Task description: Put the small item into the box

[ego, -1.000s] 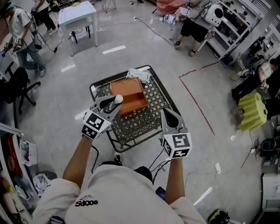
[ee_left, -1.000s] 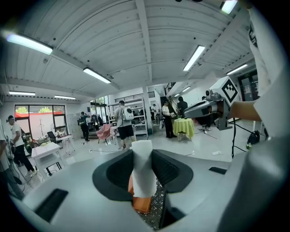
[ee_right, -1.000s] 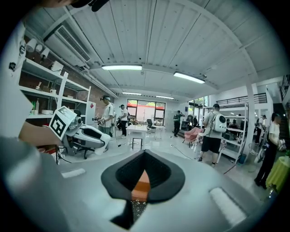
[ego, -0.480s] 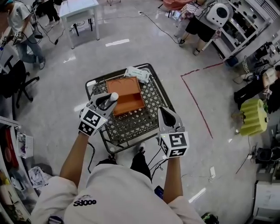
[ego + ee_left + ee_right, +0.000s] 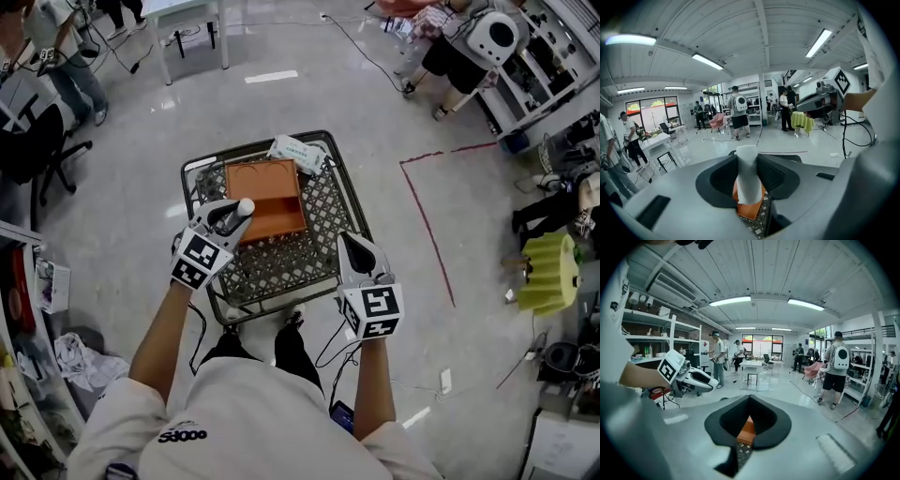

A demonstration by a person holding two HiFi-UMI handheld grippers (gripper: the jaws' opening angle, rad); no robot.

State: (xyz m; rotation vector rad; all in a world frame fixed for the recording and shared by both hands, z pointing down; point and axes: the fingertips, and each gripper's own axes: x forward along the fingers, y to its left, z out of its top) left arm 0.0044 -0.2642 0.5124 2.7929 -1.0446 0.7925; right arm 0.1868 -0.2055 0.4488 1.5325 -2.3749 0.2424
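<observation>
An open orange box (image 5: pixel 267 192) lies in a black wire cart (image 5: pixel 319 251) in front of me. My left gripper (image 5: pixel 240 212) hovers over the box's near left corner, shut on a small white cylinder (image 5: pixel 246 205). In the left gripper view the white cylinder (image 5: pixel 749 174) stands upright between the dark pads, with the orange box (image 5: pixel 750 210) below it. My right gripper (image 5: pixel 350 240) is shut and holds nothing, above the cart's near right side. Through its closed jaws the right gripper view shows a sliver of the orange box (image 5: pixel 747 431).
A white packet (image 5: pixel 298 150) lies at the cart's far edge. Red tape (image 5: pixel 427 220) marks the floor to the right and cables (image 5: pixel 337 342) trail near my feet. A white table (image 5: pixel 187 19) and an office chair (image 5: pixel 42 164) stand at the left, with several people around.
Both grippers keep their places over the cart, the left still shut on the white cylinder. The head view has drifted, so the cart sits slightly higher and farther left in it.
</observation>
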